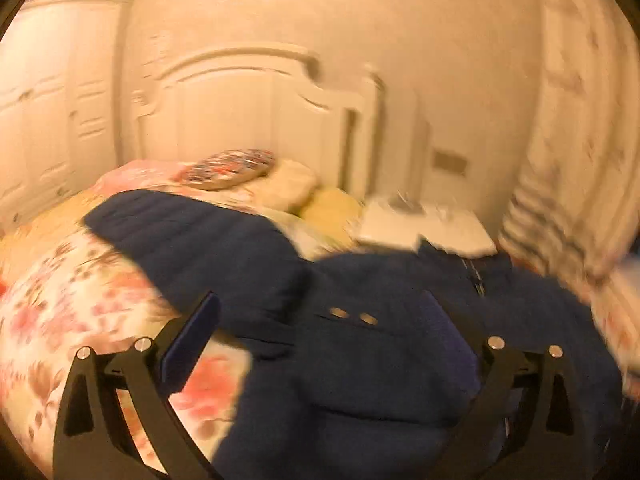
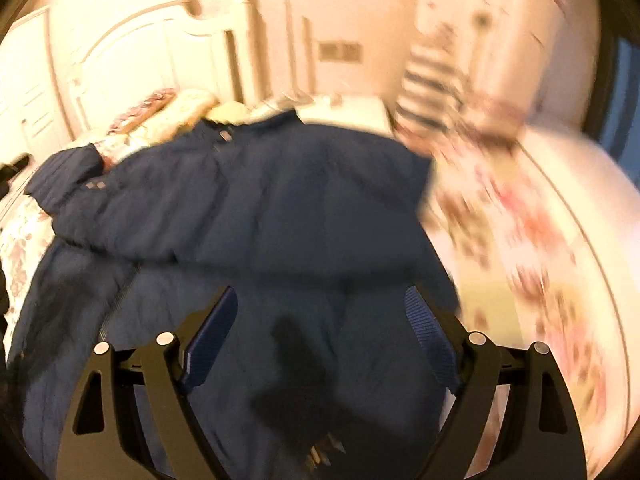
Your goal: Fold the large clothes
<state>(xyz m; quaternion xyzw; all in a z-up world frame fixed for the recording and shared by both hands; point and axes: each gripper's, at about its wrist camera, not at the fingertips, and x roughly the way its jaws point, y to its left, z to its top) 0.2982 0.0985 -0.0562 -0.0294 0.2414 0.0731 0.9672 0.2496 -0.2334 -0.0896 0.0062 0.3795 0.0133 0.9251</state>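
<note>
A large navy padded jacket [image 1: 360, 356] lies spread on a floral bedspread [image 1: 80, 288]. One sleeve [image 1: 192, 240] stretches away to the left in the left wrist view. My left gripper [image 1: 320, 312] is open and empty above the jacket's front, near two metal snaps [image 1: 354, 315]. In the right wrist view the jacket [image 2: 260, 200] fills the middle, with a sleeve folded across its body. My right gripper [image 2: 320, 308] is open and empty just above the jacket's lower part. Both views are blurred.
A white headboard [image 1: 248, 112] and pillows [image 1: 288, 184] are at the far end of the bed. A white nightstand [image 1: 424, 224] stands beside it. A wardrobe [image 1: 48, 112] is at the left. Striped and floral fabric [image 2: 432, 84] lies at the right.
</note>
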